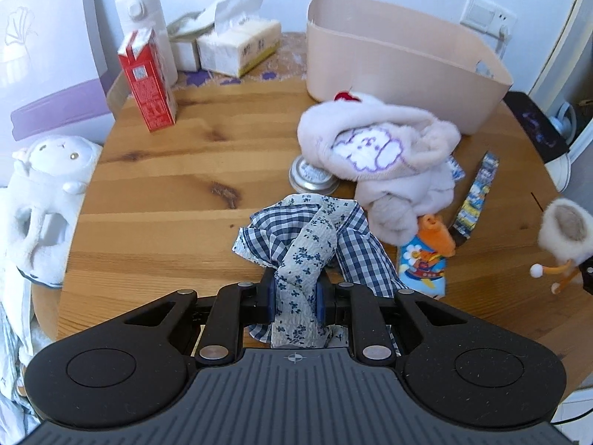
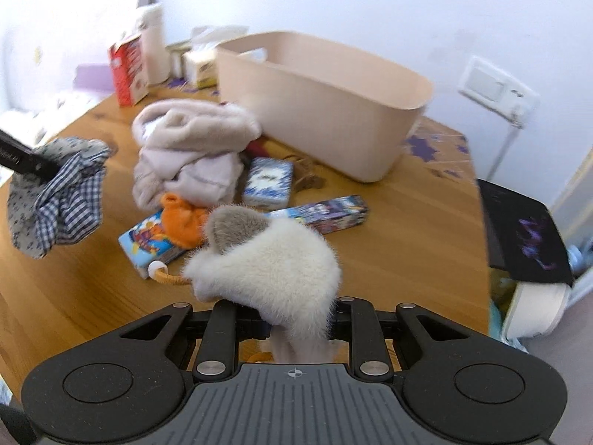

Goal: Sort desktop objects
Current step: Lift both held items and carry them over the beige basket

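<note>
The left tool (image 1: 295, 298) is pinching the checked cloth (image 1: 311, 237) above the counter (image 1: 166, 170); the right tool (image 2: 296, 319) is pinching the furry toy (image 2: 270, 259). The hanging cloth could be snagging the beige bin (image 2: 333, 111) rim, since it is dangling loosely.

Little here can be read. The red carton (image 1: 147, 81), standing left of the beige bin (image 1: 400, 63), carries white print too small to make out. The tissue pack (image 1: 239, 47) between carton and bin shows a few dark characters on its side, blurred. The round tin (image 1: 310, 178) in front of the bin has illegible lettering on its lid.
</note>
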`<move>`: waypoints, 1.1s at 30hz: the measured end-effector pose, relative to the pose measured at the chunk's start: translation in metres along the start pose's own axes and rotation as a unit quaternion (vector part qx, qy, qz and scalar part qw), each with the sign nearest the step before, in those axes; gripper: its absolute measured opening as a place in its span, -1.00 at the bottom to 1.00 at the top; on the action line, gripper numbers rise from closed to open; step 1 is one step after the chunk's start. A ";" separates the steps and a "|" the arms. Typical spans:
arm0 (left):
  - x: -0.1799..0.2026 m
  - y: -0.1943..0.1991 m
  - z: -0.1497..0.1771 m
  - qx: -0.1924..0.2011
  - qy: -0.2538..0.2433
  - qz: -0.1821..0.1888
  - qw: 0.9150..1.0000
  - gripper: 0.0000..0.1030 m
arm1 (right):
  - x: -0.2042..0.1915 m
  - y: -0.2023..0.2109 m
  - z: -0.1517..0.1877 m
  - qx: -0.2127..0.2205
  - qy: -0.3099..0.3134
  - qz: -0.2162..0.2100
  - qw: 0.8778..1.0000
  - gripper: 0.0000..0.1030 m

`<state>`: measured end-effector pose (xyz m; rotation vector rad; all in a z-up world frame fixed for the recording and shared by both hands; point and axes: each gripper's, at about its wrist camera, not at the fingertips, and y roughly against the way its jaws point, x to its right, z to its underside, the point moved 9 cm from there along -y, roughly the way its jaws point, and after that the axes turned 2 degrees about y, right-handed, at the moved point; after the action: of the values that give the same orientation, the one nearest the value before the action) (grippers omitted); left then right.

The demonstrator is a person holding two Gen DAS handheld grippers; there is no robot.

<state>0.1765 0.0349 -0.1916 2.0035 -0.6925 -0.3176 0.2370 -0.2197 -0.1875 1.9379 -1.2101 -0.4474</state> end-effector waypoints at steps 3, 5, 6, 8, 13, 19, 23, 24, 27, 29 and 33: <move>0.002 0.011 -0.006 0.013 -0.002 -0.002 1.000 -0.63 | 0.010 0.015 -0.002 0.012 -0.006 0.012 1.000 -0.60; 0.003 0.018 -0.011 0.019 -0.002 -0.005 1.000 -0.63 | 0.017 0.024 -0.005 0.021 -0.013 0.019 1.000 -0.60; 0.004 0.021 -0.013 0.021 -0.001 -0.003 1.000 -0.63 | 0.021 0.028 -0.006 0.027 -0.016 0.024 0.999 -0.60; 0.007 0.028 -0.020 0.027 -0.003 0.003 1.000 -0.63 | 0.026 0.036 -0.010 0.037 -0.021 0.034 0.999 -0.60; 0.014 0.042 -0.038 0.050 -0.022 0.005 0.998 -0.63 | 0.043 0.047 -0.017 0.055 -0.029 0.050 0.997 -0.60; 0.021 0.056 -0.069 0.078 -0.044 0.004 0.996 -0.63 | 0.061 0.058 -0.032 0.076 -0.034 0.070 0.994 -0.60; 0.025 0.061 -0.093 0.095 -0.064 -0.001 0.993 -0.63 | 0.073 0.060 -0.048 0.090 -0.038 0.081 0.992 -0.59; 0.026 0.062 -0.100 0.099 -0.067 0.000 0.993 -0.63 | 0.076 0.060 -0.051 0.093 -0.038 0.083 0.991 -0.60; 0.030 0.063 -0.120 0.113 -0.077 0.001 0.991 -0.63 | 0.082 0.059 -0.064 0.100 -0.033 0.090 0.990 -0.60; 0.034 0.062 -0.134 0.121 -0.082 0.003 0.989 -0.63 | 0.085 0.056 -0.072 0.103 -0.030 0.093 0.990 -0.60; 0.046 0.057 -0.155 0.129 -0.088 0.014 0.988 -0.63 | 0.090 0.048 -0.093 0.113 -0.026 0.101 0.988 -0.60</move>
<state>0.2694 0.0966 -0.0611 2.2259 -0.9098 -0.4102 0.3123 -0.2683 -0.0829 1.9734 -1.5289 -0.2645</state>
